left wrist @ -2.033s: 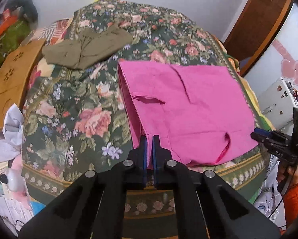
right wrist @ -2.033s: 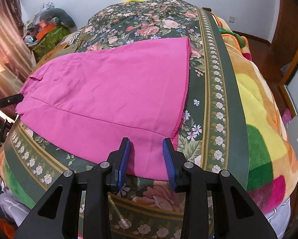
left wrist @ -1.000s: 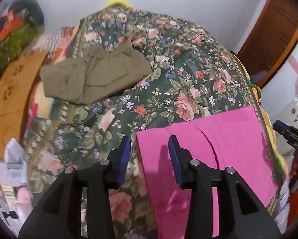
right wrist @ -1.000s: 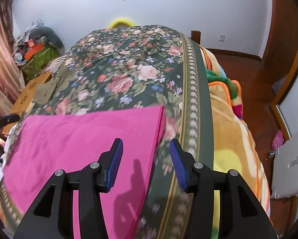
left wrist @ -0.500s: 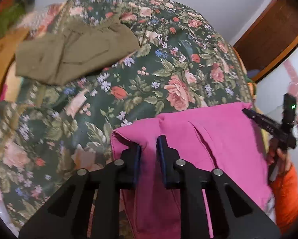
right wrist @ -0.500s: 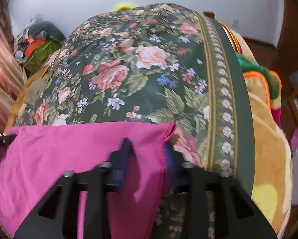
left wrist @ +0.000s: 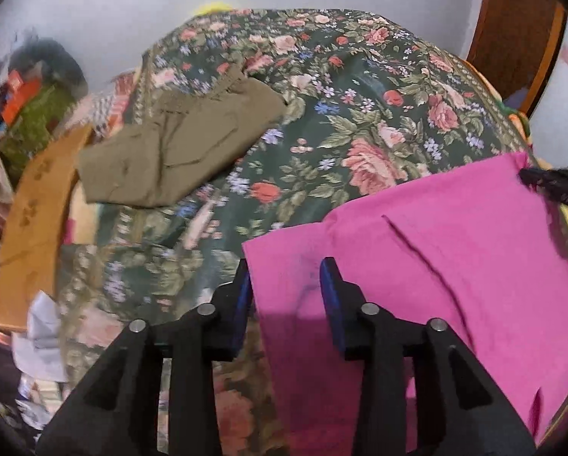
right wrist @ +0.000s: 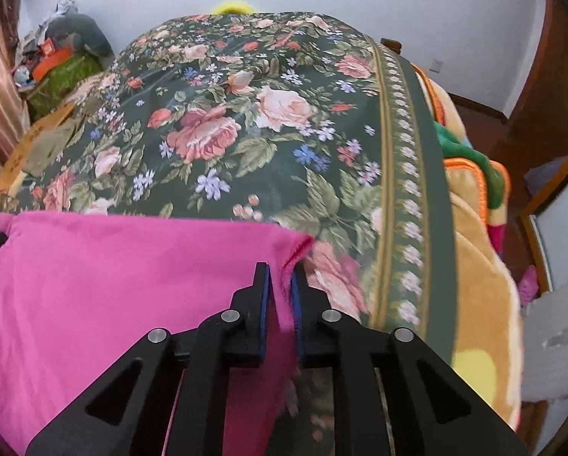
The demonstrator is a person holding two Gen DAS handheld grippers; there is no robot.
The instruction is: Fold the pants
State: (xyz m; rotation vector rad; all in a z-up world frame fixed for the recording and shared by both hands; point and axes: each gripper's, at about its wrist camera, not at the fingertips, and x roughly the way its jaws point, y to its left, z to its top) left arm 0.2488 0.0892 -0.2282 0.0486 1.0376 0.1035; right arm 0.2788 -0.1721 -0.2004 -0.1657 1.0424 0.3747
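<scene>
Your right hand-held gripper (right wrist: 281,285) is clamped on the pink pants (right wrist: 113,285) corner; your left hand-held gripper (left wrist: 286,277), pinched 0.5 s ago, now gapes over them.

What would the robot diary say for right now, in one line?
step: fold pink pants | left gripper: open over corner | right gripper: shut on edge | olive pants: untouched

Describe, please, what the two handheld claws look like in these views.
Both are matte black plastic. The left claw and right claw each have two flat fingers lined with blue pads, carried on angular black arms with triangular cut-outs and round silver screw heads. No cables or sleeves are visible.
</scene>
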